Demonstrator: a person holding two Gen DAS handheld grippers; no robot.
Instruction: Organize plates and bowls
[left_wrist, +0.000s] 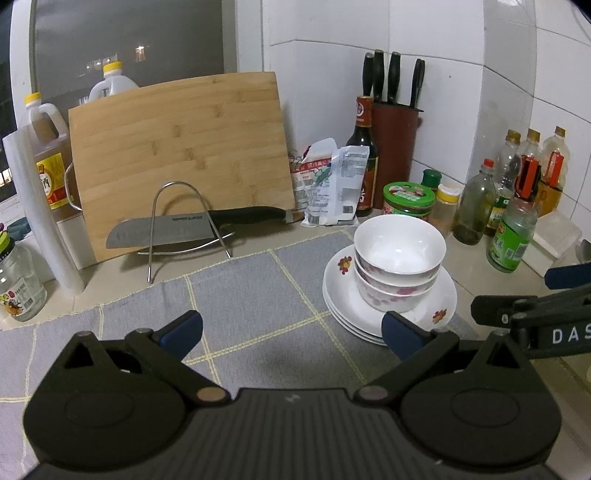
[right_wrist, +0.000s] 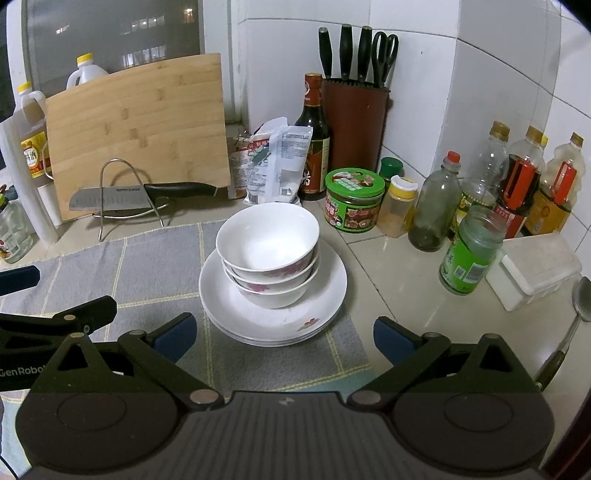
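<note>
Three nested bowls (right_wrist: 267, 254) sat on stacked plates (right_wrist: 273, 317) near the cloth's (right_wrist: 147, 266) right edge, mid-bench. Both the left gripper (left_wrist: 291, 332) and right gripper (right_wrist: 282, 334) were spread, empty. Best to pinch the top bowl's rim squarely and lift straight (nested bowls may cling).
</note>
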